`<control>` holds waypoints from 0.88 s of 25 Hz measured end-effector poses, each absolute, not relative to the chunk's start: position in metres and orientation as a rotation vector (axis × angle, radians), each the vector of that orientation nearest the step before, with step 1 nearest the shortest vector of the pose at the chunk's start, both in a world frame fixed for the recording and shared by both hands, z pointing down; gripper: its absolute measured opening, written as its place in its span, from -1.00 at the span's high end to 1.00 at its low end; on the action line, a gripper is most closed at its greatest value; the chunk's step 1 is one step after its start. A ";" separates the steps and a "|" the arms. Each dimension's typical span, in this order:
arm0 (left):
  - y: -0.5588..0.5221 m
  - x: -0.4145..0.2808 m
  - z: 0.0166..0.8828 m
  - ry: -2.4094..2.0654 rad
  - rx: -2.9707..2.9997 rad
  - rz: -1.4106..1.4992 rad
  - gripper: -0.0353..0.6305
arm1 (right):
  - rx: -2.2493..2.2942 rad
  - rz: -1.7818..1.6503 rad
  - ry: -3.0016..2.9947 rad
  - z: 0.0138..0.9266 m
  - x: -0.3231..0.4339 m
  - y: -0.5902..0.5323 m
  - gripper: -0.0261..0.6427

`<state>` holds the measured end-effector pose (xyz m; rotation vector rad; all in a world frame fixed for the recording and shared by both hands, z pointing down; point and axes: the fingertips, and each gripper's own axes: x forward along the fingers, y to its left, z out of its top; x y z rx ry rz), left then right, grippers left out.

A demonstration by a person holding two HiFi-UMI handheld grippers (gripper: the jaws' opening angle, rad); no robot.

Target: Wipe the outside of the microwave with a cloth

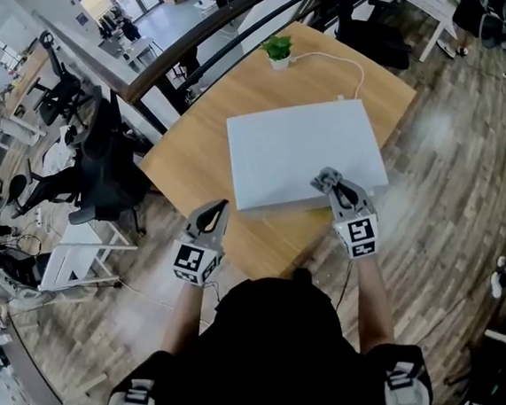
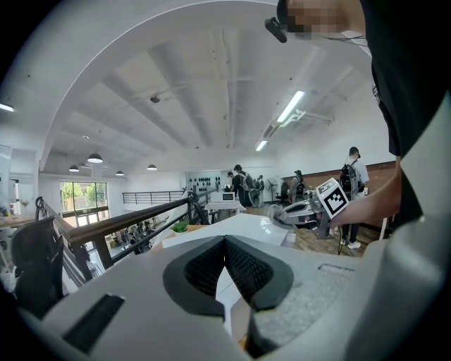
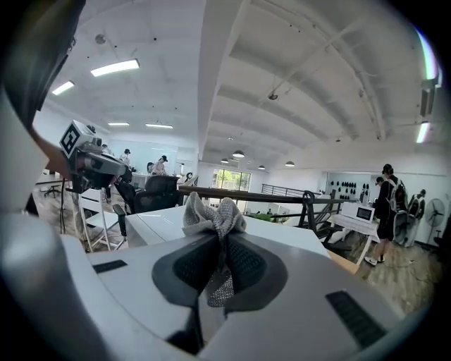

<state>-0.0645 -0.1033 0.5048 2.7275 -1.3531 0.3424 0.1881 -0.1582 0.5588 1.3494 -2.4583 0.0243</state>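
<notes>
Pinching the cloth [image 3: 215, 215], right gripper [image 1: 328, 182] sits at near edge of microwave [image 1: 299, 144]; left gripper [image 1: 219, 210], closed empty, lies farther back.

Table [image 1: 195, 160]: centre of the head view, reaching from the person toward 12 o'clock.
Microwave [image 1: 302, 153]: on the table, toward its near edge.
Plant [image 1: 278, 50]: on the table's far edge, at 11 o'clock from the microwave.
Right gripper [image 1: 330, 185]: at the microwave's 5 o'clock corner, on its top.
Cloth [image 3: 215, 215]: between the right gripper's jaws.
Left gripper [image 1: 216, 213]: at 8 o'clock from the microwave, apart from it, over the table's near edge.
Chair [image 1: 95, 173]: on the floor at 9 o'clock, beside the table.
Railing [image 1: 226, 17]: behind the table, at 10 to 11 o'clock.
</notes>
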 end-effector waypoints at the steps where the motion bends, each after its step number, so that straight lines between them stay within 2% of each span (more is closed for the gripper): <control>1: -0.101 -0.061 0.506 -1.356 2.726 0.343 0.89 | 1.349 0.019 -2.461 0.560 0.194 -0.155 0.84; 9: -0.081 -0.024 0.509 -1.385 2.726 0.349 0.89 | 1.424 0.220 -2.537 0.583 0.239 -0.132 0.84; 22: -0.055 -0.004 0.514 -1.443 2.686 0.373 0.89 | 1.386 0.140 -2.587 0.577 0.252 -0.119 0.84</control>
